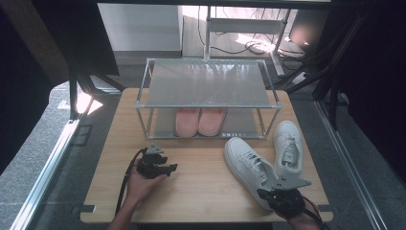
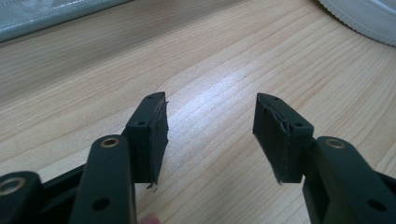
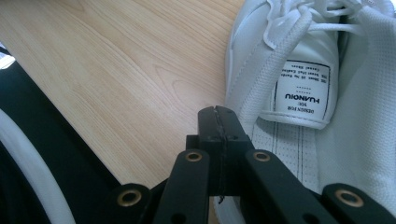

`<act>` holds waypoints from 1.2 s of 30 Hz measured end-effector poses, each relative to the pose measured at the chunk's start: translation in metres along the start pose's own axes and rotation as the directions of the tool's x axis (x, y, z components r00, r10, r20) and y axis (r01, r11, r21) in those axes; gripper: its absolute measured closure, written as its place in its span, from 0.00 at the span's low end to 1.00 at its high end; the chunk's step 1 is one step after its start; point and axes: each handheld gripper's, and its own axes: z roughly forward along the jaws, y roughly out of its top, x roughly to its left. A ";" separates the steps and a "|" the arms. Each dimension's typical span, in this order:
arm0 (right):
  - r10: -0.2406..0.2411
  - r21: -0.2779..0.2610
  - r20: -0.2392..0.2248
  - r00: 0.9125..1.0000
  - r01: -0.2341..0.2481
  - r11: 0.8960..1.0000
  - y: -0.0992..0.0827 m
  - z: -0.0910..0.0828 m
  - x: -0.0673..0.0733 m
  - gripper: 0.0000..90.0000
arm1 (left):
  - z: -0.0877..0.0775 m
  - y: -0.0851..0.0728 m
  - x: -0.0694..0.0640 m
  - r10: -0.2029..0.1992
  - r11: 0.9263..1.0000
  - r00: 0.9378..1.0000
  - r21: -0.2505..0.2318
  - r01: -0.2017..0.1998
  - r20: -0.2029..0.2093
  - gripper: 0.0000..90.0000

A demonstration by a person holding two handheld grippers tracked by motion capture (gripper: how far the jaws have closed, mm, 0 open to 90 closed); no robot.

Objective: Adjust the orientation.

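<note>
Wide open wood across the middle of the counter [image 1: 201, 177], nothing between the left gripper [image 1: 165, 168] and the near white sneaker [image 1: 249, 165]. On the right it's tight: the two sneakers crowd that side, the second sneaker [image 1: 288, 146] just beside the first. At the back the shoe rack [image 1: 206, 103] blocks the way, its lower shelf partly taken by pink slippers [image 1: 199, 121].

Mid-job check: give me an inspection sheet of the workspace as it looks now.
Surface: wooden table, bare in the middle.
Job's things: two white sneakers at right; pink slippers on lower tier of shoe rack.
Clutter: nothing seen.
Grippers: left tongs open over bare wood; right tongs shut, at the near sneaker's heel.
Cables: one trails from each gripper; more on floor behind.
Surroundings: dark metal frames, grey floor.
</note>
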 end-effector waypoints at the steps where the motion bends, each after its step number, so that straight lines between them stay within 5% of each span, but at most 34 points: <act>1: 0.001 0.000 -0.002 1.000 -0.001 1.000 0.000 0.000 -0.001 1.00 | 0.000 0.000 0.000 0.000 1.000 1.000 0.001 0.000 0.000 0.51; 14: 0.008 -0.006 0.003 1.000 -0.007 1.000 -0.002 -0.003 -0.008 1.00 | 0.001 -0.001 0.001 -0.003 1.000 1.000 0.004 0.003 -0.001 0.51; 22: 0.009 -0.078 -0.047 0.999 -0.013 0.997 0.011 -0.013 -0.011 0.92 | 0.002 -0.001 0.000 -0.002 1.000 1.000 0.005 0.002 0.004 0.51; 29: 0.007 -0.112 -0.049 0.999 -0.012 0.994 0.030 -0.014 -0.031 0.86 | 0.000 0.000 0.002 -0.002 1.000 1.000 0.000 0.002 0.003 0.51; 36: 0.039 -0.131 -0.046 0.998 -0.045 0.990 0.040 -0.008 -0.051 0.69 | -0.002 0.000 0.002 0.002 1.000 1.000 -0.012 -0.002 0.005 0.51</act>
